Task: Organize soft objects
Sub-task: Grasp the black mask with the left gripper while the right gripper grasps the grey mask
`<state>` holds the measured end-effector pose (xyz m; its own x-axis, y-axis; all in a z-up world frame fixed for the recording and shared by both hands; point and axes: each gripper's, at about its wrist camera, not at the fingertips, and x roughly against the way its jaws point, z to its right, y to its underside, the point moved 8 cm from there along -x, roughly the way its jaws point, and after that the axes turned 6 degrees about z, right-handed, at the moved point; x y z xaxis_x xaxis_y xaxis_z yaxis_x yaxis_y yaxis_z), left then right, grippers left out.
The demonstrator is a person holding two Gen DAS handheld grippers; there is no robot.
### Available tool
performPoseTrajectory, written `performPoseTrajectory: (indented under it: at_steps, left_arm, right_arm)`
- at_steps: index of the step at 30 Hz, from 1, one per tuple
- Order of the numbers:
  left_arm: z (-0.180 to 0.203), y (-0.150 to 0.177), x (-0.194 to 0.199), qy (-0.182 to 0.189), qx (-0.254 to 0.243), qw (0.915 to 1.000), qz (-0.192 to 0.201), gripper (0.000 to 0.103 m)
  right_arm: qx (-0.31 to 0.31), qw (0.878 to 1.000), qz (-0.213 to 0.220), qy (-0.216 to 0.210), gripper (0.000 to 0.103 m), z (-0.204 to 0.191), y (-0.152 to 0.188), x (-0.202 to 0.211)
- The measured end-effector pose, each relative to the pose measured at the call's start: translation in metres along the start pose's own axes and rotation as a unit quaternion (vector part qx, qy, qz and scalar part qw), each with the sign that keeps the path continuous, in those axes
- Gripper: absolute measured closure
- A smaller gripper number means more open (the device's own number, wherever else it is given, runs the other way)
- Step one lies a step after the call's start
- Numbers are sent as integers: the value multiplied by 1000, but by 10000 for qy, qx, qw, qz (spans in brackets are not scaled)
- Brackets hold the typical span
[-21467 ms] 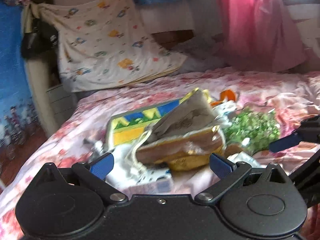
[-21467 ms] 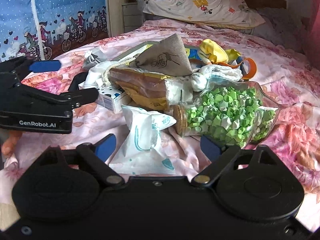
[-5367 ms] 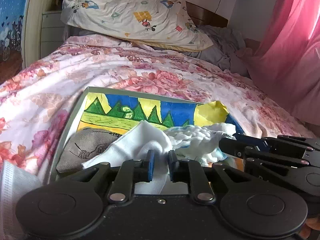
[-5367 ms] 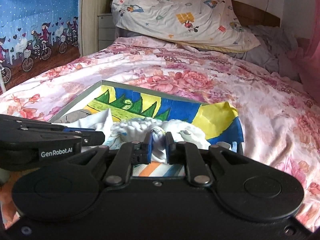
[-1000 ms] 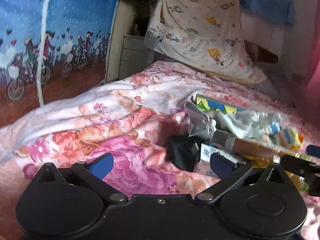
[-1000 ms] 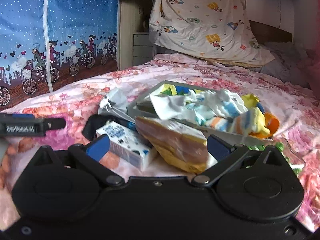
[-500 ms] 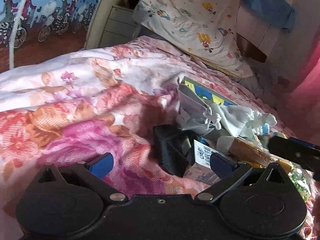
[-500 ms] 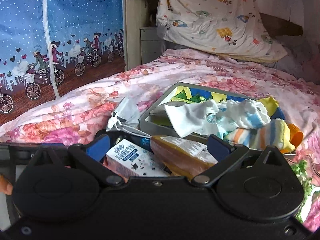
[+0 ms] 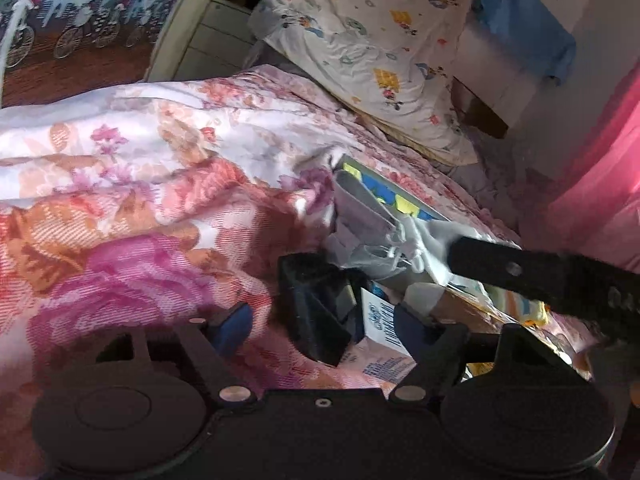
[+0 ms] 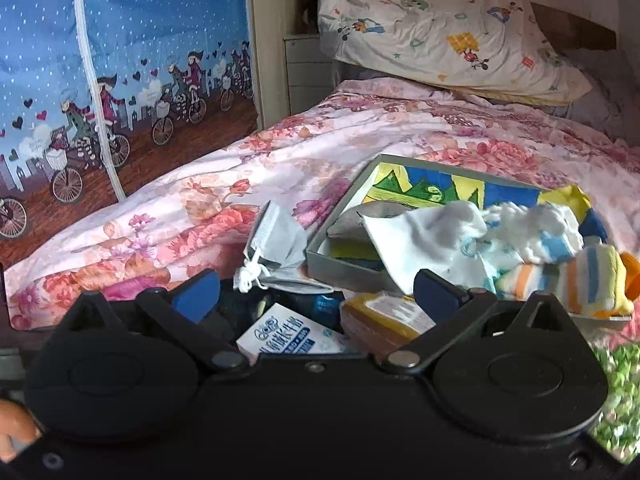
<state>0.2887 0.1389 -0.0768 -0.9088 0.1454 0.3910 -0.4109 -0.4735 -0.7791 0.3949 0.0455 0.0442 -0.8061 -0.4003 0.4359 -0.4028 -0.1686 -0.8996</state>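
Presently: left gripper [image 9: 318,326] closing around black pouch [image 9: 316,308], unpressed; right gripper [image 10: 316,292] open, empty, tray [image 10: 340,268] at one o'clock.

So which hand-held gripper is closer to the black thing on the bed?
Left. The left hand-held gripper is closing around the black thing; the right hand-held gripper is behind it.

On the bedspread [image 10: 328,160] a shallow box [image 10: 340,268] lies right of centre, with a heap of small cloths and socks [image 10: 520,240] in it and spilling over its right edge. A face mask [image 10: 276,252] lies against the box's left wall. Nearer, just before the mask and box, sit a folded dark cloth [image 9: 320,308], a small carton [image 10: 280,336] to its right and a wrapped packet [image 10: 384,320] further right. A pillow [image 10: 440,28] leans at the far end.
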Motion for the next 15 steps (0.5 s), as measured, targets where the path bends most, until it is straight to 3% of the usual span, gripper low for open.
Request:
performPoseTrajectory:
  at_steps: [7, 15]
  left_arm:
    - [-5, 3, -7, -12, 153, 9996, -223, 47]
    - [-11, 6, -12, 8, 283, 9989, -370, 73]
  right_arm:
    - [204, 9997, -109, 25, 2, -15, -4, -14]
    - [147, 9995, -274, -51, 27, -21, 2, -32]
